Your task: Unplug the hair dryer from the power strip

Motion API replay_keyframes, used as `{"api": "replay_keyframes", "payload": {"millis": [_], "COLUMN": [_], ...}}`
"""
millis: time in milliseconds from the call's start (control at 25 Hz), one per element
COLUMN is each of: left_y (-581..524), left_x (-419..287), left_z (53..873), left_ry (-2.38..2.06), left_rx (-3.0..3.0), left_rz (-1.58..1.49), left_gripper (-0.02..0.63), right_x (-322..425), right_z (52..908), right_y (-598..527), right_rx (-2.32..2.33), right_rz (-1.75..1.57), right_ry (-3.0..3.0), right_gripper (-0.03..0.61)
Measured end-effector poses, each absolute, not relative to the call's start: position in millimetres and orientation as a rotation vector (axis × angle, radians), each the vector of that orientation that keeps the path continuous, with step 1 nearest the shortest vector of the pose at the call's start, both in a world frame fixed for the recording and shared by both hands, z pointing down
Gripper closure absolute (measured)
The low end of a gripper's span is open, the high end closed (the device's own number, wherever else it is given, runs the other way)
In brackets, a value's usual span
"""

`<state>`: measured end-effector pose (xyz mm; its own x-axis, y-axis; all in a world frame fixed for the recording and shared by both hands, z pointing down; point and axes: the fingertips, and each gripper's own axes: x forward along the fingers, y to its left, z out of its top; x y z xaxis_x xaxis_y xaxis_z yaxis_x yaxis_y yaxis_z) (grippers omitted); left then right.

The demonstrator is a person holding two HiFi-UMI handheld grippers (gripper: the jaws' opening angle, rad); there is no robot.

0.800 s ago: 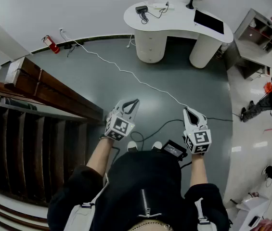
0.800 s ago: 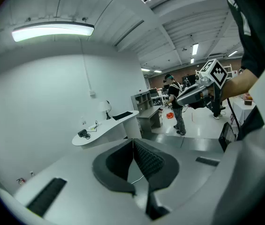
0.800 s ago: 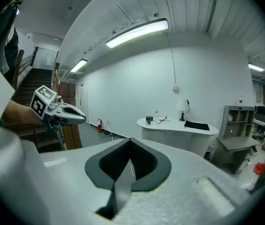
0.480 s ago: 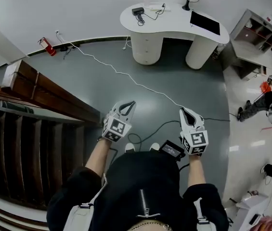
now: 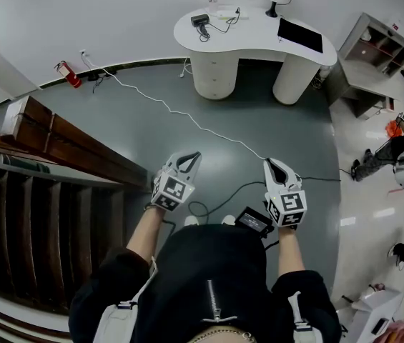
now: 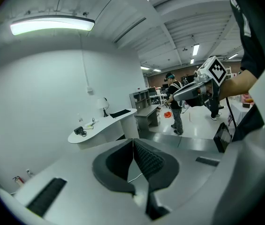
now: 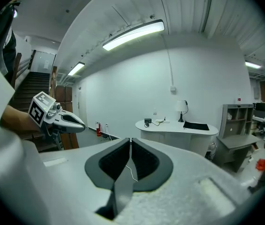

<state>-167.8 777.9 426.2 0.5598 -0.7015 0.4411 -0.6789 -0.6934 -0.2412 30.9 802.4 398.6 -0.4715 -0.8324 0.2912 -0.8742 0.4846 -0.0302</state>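
Closest in, little has altered: the left gripper (image 5: 194,156) and the right gripper (image 5: 269,163) are held out in front of the person just as they were a moment ago, side by side and well apart, each with its jaws clenched pad to pad on nothing. What has shifted is the frame around them. The head view has swung a little, so the floor and the far furniture sit slightly higher and further left than before. Past the grippers a white cord (image 5: 187,118) trails over the grey floor from the wall by the fire extinguisher (image 5: 66,72) toward the person's right side; where it ends is hidden. Well beyond stands the white desk (image 5: 259,38), and on its left end lies a small dark object (image 5: 200,20) with a thin lead running to something pale beside it — most likely the hair dryer and the power strip, though too small to be sure. So the unplugging seems not yet begun; the person must first get to the desk, then open a gripper for the plug.
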Motion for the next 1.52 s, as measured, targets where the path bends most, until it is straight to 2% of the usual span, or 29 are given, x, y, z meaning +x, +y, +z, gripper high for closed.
{"api": "replay_keyframes", "payload": {"millis": [920,1240,1520], "left_y": [787.7,743.1,661.7], "left_x": [-114.9,-98.1,-101.4], "left_z": [429.1,442.8,449.5], "left_ry": [1.251,1.163,1.14], "left_rx": [-2.696,-2.736,-2.761], "left_rz": [-0.907,-0.91,-0.878], "left_gripper": [0.6,0.601,0.601], "right_x": [85.5,90.7,85.6], "right_z": [406.7,411.9,422.5], "right_y": [810.9,769.4,703.6], "right_rx": [1.386,1.445,1.457], "right_rz": [0.345,0.371,0.383], "right_ry": [-2.589,-2.569,-2.52], "right_gripper": [0.572,0.572,0.571]}}
